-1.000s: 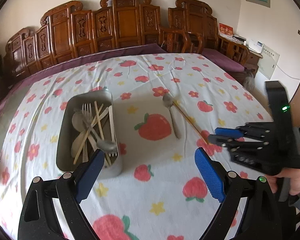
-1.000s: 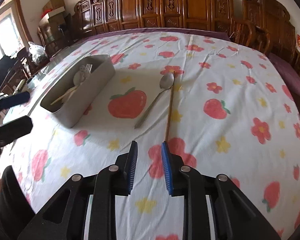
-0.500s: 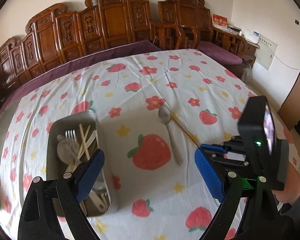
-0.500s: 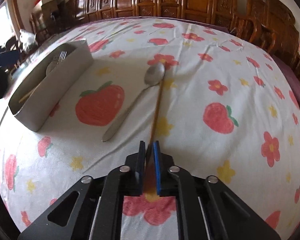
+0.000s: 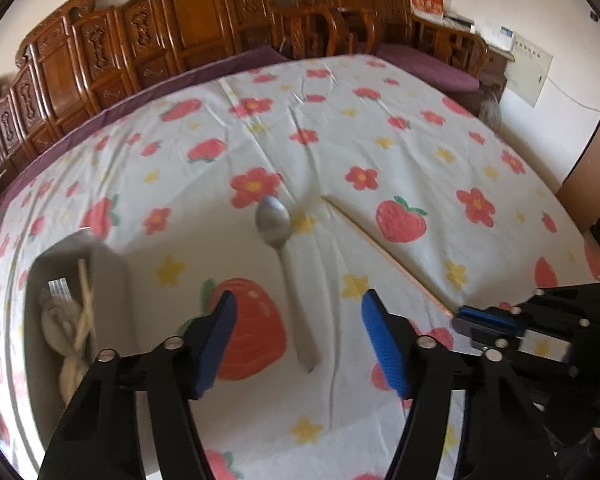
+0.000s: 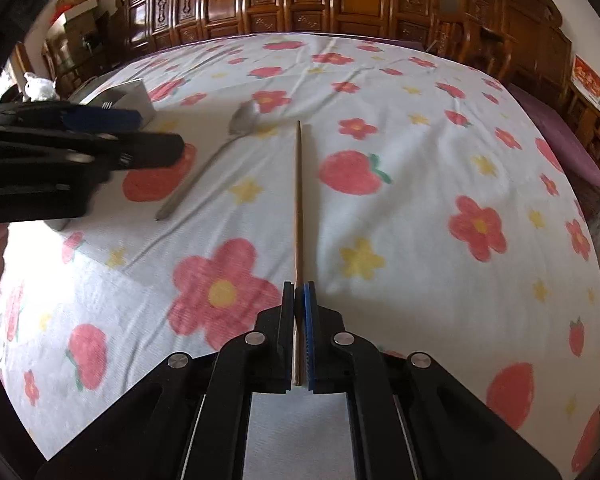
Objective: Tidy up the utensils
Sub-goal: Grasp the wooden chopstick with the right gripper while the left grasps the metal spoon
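Fingers of the right gripper (image 6: 299,292) are pinching the chopstick (image 6: 298,200), pointing toward 12 o'clock on the surface (image 6: 420,240). The left gripper (image 5: 296,320) has just been closing, spoon (image 5: 284,264) handle between, untouched.

Place: a home dining room.
Seating: carved dark-brown wooden chairs (image 5: 188,28) ranged along the table's far edge.
Table: white cloth printed with red strawberries and flowers (image 5: 380,128).
Wall: plain cream.

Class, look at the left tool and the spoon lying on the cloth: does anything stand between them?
Nothing visible does. The left tool, open, hangs over the spoon, whose handle lies bare between its blue pads; the chopstick lies off to the side.
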